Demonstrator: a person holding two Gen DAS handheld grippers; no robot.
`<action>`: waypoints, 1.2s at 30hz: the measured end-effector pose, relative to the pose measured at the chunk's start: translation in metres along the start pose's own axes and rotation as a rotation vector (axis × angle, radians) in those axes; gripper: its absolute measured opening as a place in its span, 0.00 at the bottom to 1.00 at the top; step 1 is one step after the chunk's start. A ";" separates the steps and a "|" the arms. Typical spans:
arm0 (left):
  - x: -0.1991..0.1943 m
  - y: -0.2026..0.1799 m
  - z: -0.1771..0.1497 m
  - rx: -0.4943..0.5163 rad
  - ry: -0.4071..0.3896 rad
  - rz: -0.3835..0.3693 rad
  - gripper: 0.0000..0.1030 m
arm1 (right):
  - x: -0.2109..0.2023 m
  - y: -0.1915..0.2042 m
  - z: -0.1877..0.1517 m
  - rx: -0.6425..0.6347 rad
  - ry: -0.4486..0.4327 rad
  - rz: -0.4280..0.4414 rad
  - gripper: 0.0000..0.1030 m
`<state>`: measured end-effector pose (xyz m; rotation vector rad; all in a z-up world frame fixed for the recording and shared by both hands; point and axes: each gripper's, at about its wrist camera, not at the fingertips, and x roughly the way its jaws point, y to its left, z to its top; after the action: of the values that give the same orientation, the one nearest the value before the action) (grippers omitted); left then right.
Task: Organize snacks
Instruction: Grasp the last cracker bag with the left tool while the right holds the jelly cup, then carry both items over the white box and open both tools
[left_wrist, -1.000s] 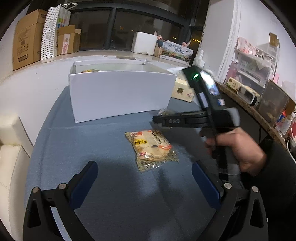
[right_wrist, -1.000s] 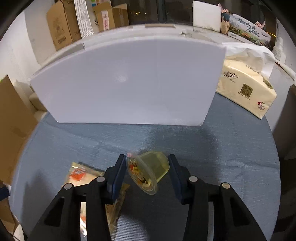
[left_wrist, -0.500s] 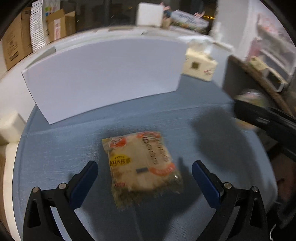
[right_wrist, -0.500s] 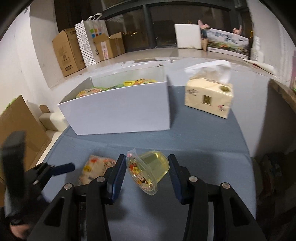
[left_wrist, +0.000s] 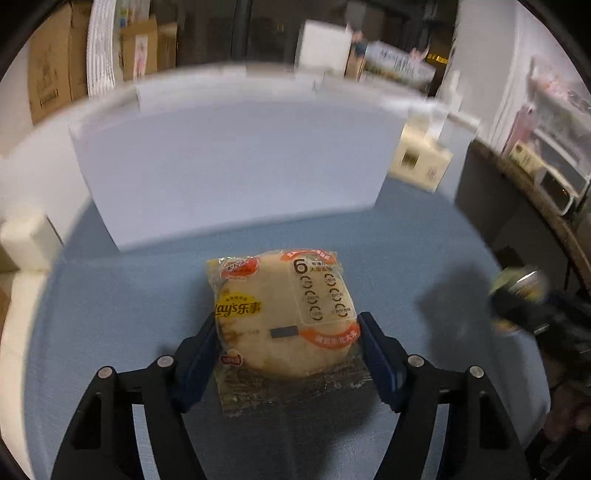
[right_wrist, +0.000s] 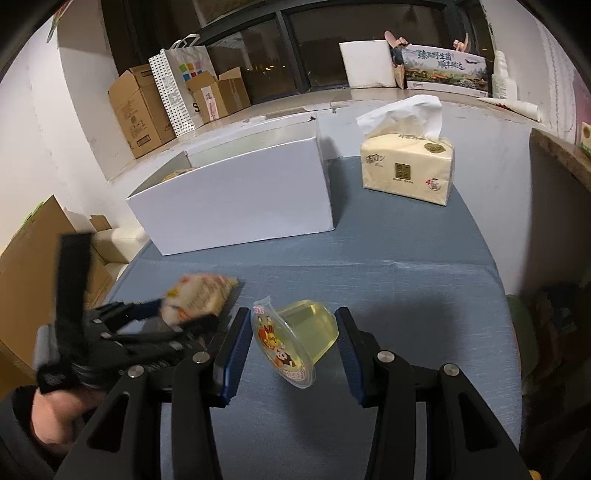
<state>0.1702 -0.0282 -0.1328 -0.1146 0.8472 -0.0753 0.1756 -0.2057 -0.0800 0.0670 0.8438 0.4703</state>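
Blue table (right_wrist: 406, 243), one box (right_wrist: 236, 206), two snacks (left_wrist: 284, 314)

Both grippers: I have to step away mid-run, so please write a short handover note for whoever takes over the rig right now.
Left gripper: shut on the Lay's snack packet, which looks just off the blue tablecloth in the right wrist view.
Right gripper: shut on the yellow jelly cup, held tilted above the cloth.
White box: open, at the back of the table, with some snacks already inside; tissue pack to its right.
Done: both snacks gripped.
Left: carry each to the box and release inside.
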 end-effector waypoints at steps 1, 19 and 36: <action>-0.012 0.001 0.003 0.015 -0.035 0.003 0.74 | 0.000 0.002 0.000 -0.004 0.000 0.001 0.48; -0.049 0.070 0.169 0.020 -0.260 -0.023 0.74 | 0.048 0.042 0.150 -0.022 -0.090 0.094 0.48; 0.016 0.109 0.192 -0.056 -0.146 0.014 1.00 | 0.118 0.033 0.226 -0.031 -0.056 0.012 1.00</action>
<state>0.3270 0.0915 -0.0327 -0.1646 0.7039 -0.0292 0.3963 -0.0970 -0.0037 0.0567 0.7820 0.4902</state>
